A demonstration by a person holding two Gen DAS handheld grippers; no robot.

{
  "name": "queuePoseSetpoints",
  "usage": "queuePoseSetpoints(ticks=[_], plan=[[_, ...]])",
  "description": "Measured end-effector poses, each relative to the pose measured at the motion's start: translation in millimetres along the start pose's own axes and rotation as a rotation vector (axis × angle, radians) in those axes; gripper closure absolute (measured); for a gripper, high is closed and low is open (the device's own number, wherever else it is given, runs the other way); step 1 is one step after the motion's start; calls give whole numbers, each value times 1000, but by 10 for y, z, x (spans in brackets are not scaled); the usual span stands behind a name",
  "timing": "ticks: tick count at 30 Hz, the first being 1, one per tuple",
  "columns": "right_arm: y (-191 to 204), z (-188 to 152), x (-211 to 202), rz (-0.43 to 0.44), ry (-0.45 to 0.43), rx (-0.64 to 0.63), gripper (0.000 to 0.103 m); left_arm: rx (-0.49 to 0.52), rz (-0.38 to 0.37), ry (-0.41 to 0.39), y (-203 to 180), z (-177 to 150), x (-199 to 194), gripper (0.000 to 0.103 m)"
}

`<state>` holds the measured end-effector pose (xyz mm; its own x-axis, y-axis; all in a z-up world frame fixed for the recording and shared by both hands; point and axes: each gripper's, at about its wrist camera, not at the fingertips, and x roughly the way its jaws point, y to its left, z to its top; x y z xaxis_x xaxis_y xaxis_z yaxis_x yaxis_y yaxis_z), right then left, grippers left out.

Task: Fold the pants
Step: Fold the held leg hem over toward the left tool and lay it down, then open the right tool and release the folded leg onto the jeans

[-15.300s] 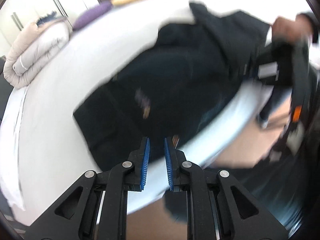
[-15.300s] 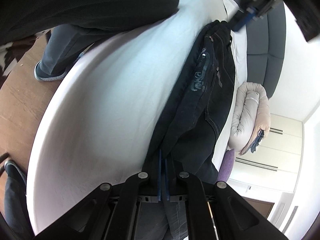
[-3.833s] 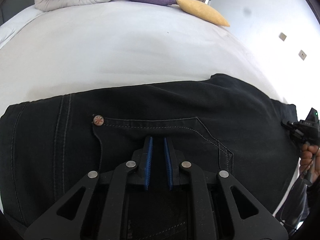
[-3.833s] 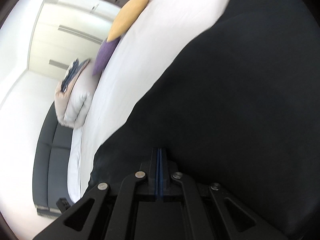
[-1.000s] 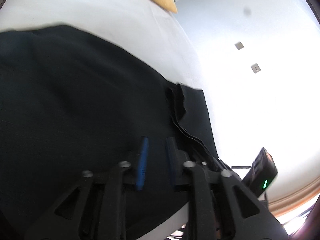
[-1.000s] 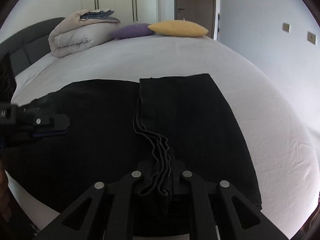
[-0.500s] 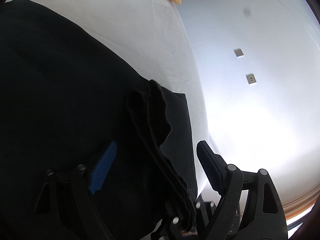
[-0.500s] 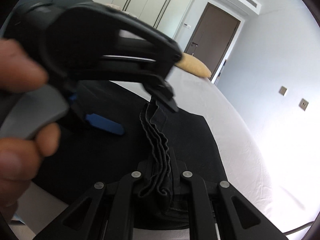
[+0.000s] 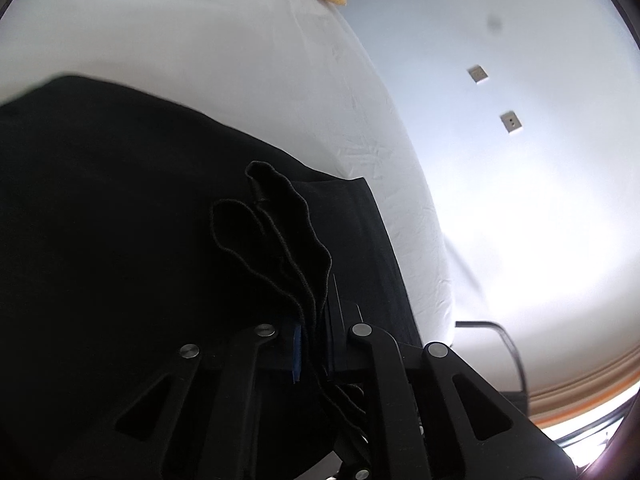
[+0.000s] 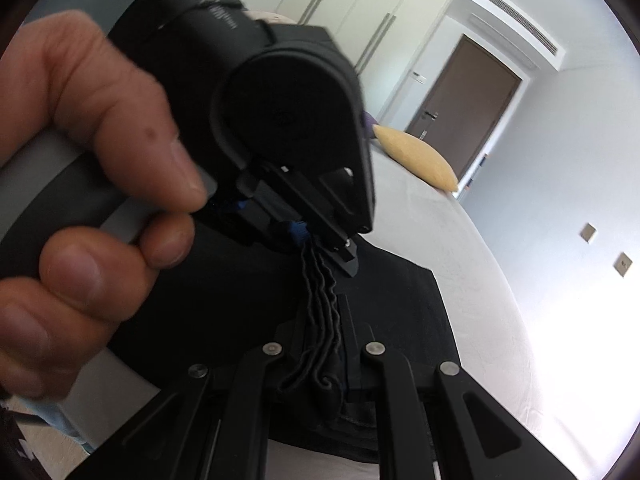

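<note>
The black pants (image 9: 120,240) are spread flat on the white bed (image 9: 200,52), reaching to its near edge and stopping short of its right-hand edge, where a strip of bare sheet is left. A bunch of stacked, wavy hem edges is lifted off the flat cloth near the pants' right end and is gripped from two sides. In the left wrist view the left gripper (image 9: 313,350) is seen clenched on these layers, the blue pads pressed tight against the cloth that runs up between them. In the right wrist view the right gripper (image 10: 324,364) is likewise clamped on the same bundle, with the folds crowded between its black fingers. Just beyond it, the left gripper (image 10: 298,236) is seen end-on, pinching the far end of the bundle, so the two tools are close together with a short span of cloth between them. The person's left hand (image 10: 88,184) is wrapped around the grey handle of that tool and fills the left of the picture. A yellow pillow (image 10: 416,162) lies at the far edge of the bed, before a brown door (image 10: 464,112) and white wardrobe doors (image 10: 360,24). Two wall plates (image 9: 494,98) are seen on the pale wall to the right.
</note>
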<state>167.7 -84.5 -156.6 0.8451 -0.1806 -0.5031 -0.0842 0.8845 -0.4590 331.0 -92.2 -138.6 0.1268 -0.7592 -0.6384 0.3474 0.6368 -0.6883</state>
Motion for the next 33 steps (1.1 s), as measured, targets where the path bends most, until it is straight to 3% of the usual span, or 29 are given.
queuePoseSetpoints(ticks=[10, 16, 21, 25, 26, 28, 31, 33], plan=[[633, 557, -1, 174, -54, -105, 91, 40, 136, -26, 547, 230, -781, 97], [985, 700, 80, 233, -37, -144, 91, 1, 179, -30, 1006, 296, -989, 97], [1098, 730, 222, 261, 4, -174, 89, 9, 219, -20, 1148, 262, -902, 94], [1125, 739, 252, 345, 32, -192, 70, -11, 212, -33, 1362, 259, -883, 92], [1100, 716, 204, 355, 18, -183, 55, -12, 218, -46, 1387, 245, -926, 90], [1002, 667, 115, 385, 11, -138, 40, -3, 259, -69, 1404, 213, -1038, 86], [682, 553, -41, 506, 35, -9, 40, 12, 383, -132, 1238, 202, -1185, 86], [439, 466, -68, 585, 81, 90, 48, 30, 424, -174, 1165, 211, -1291, 86]])
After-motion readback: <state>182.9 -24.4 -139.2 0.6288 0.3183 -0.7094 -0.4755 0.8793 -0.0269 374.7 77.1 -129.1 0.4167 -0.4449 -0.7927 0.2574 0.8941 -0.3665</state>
